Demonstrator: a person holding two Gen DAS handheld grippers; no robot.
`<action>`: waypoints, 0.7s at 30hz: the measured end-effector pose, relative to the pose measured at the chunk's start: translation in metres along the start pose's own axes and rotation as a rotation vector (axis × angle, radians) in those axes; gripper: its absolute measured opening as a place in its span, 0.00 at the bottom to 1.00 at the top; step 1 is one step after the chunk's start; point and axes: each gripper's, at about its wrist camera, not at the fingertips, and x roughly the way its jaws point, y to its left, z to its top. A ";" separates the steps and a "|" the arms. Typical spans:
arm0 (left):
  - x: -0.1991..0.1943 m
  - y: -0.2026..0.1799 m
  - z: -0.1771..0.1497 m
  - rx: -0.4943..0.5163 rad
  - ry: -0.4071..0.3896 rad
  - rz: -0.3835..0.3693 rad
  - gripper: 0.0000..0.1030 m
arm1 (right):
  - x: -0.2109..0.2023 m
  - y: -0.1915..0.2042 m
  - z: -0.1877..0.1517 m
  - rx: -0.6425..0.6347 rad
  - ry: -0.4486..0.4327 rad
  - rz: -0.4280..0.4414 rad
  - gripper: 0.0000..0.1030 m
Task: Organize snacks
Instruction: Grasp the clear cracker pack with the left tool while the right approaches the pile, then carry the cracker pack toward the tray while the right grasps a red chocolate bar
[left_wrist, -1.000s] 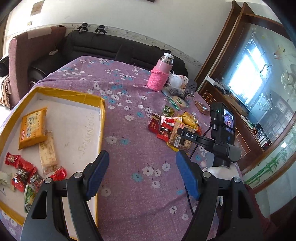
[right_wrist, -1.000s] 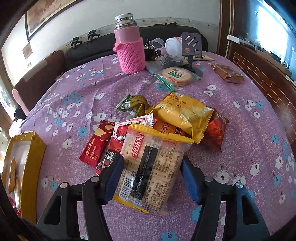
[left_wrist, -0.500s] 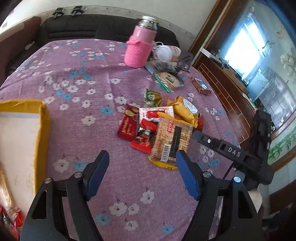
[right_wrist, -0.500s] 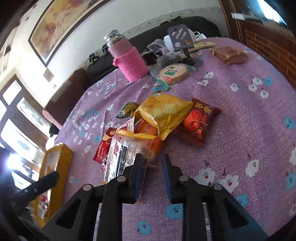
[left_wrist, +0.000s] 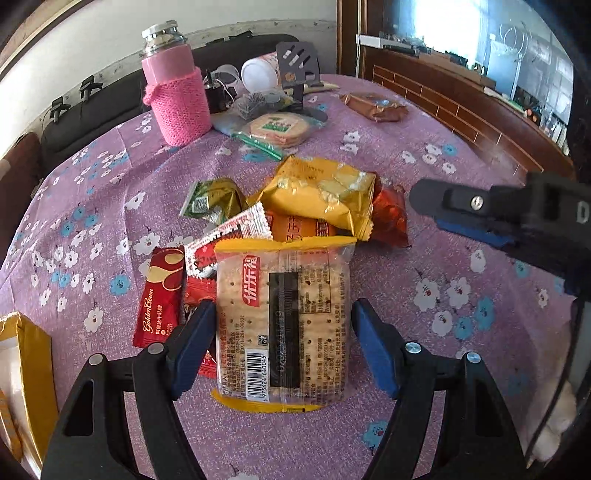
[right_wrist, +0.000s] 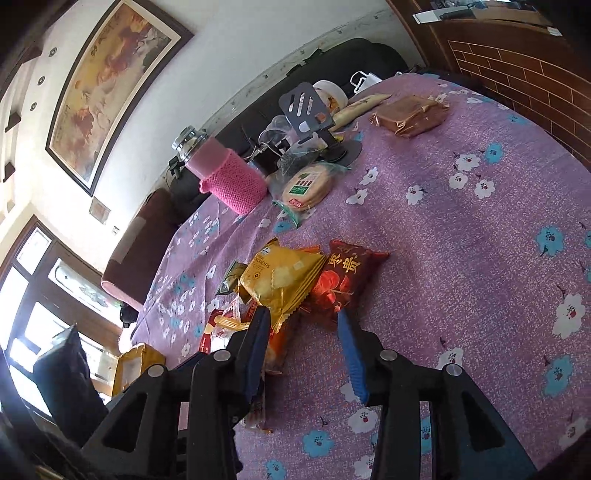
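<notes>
Left gripper (left_wrist: 282, 334) brackets the cracker packet (left_wrist: 282, 325), jaws released, pads not yet pressing; packet lies on the tabletop (left_wrist: 461, 229) at the near edge of the snack pile; right gripper (right_wrist: 304, 349), empty, jaws opening beside it; next move, judged: clench, then lift toward the yellow tray (left_wrist: 26, 354).

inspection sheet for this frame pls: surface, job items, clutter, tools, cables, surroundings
Surface: round table under a purple floral cloth.
Job's things: snack pile mid-table; clear cracker pack nearest, gold bag and dark red bag behind it, red bar to its left. Yellow-edged box at the left edge.
Clutter: pink-sleeved flask, black stand, round wafer pack, brown packet.
Tools: left tool open, straddling the cracker pack, pads apart from it. Right tool opening, only cloth between its pads.
Cables: nothing seen.
Surroundings: black sofa, framed painting, wooden cabinet.
</notes>
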 end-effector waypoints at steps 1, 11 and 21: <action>0.003 0.001 -0.001 -0.002 0.015 -0.003 0.68 | 0.001 -0.002 0.001 0.005 -0.002 0.000 0.41; -0.064 0.041 -0.031 -0.183 -0.106 -0.084 0.65 | 0.003 -0.004 -0.001 -0.004 0.002 -0.010 0.42; -0.183 0.127 -0.128 -0.460 -0.304 -0.035 0.66 | 0.025 0.041 -0.033 -0.183 0.103 0.114 0.44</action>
